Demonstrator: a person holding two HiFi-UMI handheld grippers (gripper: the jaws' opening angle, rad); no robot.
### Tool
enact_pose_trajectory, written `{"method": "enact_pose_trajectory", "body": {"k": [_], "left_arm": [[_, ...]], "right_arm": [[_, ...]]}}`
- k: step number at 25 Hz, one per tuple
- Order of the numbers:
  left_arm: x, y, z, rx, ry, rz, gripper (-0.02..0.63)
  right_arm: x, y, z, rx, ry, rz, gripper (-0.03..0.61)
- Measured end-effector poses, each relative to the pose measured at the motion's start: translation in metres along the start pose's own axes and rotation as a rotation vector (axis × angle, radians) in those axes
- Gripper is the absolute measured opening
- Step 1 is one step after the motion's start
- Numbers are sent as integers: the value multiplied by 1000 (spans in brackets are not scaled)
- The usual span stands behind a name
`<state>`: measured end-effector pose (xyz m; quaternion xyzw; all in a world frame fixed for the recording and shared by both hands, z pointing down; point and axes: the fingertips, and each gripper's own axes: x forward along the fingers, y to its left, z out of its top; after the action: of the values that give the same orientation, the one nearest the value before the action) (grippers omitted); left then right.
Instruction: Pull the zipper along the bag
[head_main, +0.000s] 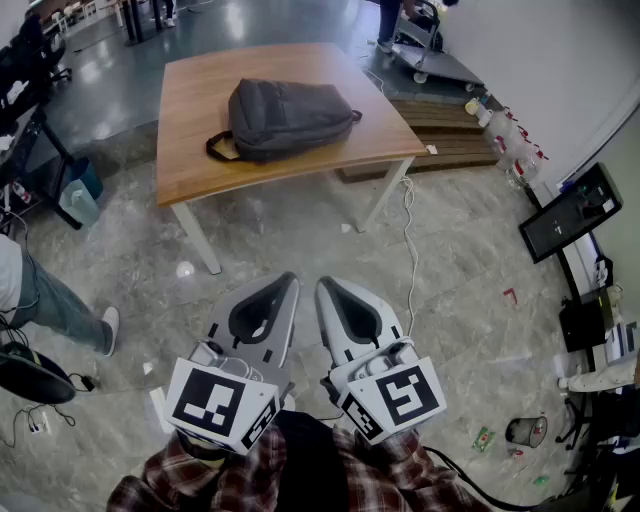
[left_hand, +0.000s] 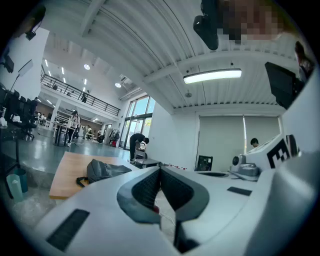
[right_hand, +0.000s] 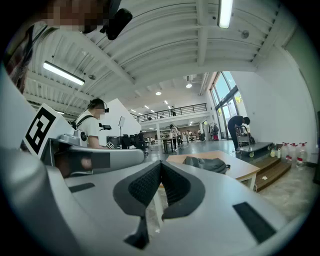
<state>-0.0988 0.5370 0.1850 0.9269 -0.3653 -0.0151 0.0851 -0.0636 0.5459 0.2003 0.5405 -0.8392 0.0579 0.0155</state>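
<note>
A dark grey backpack (head_main: 285, 119) lies flat on a wooden table (head_main: 190, 150), its handle loop toward the left; I also see the backpack (left_hand: 102, 170) in the left gripper view and the backpack (right_hand: 206, 164) in the right gripper view. Both grippers hang close to my body, well short of the table and above the floor. My left gripper (head_main: 288, 282) is shut with nothing in it, tips touching (left_hand: 160, 168). My right gripper (head_main: 326, 286) is likewise shut and empty (right_hand: 160, 164). No zipper detail shows at this distance.
A white cable (head_main: 410, 240) runs over the marble floor by the table's right leg. A wooden pallet (head_main: 440, 125) and bottles (head_main: 510, 135) sit to the right, a monitor (head_main: 570, 212) further right. A person's leg (head_main: 55, 305) stands at the left, a bucket (head_main: 78, 200) near the table.
</note>
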Motion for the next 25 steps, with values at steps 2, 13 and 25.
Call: {"method": "enact_pose_trajectory", "body": {"k": [2, 13, 25], "left_arm": [[20, 16, -1, -3, 3, 1, 11], [129, 130, 39, 11, -28, -40, 11], [206, 232, 36, -15, 22, -25, 11]], "right_arm": [[20, -14, -1, 0, 2, -4, 9], [167, -73, 29, -30, -10, -27, 11], [276, -129, 21, 16, 27, -69, 11]]}}
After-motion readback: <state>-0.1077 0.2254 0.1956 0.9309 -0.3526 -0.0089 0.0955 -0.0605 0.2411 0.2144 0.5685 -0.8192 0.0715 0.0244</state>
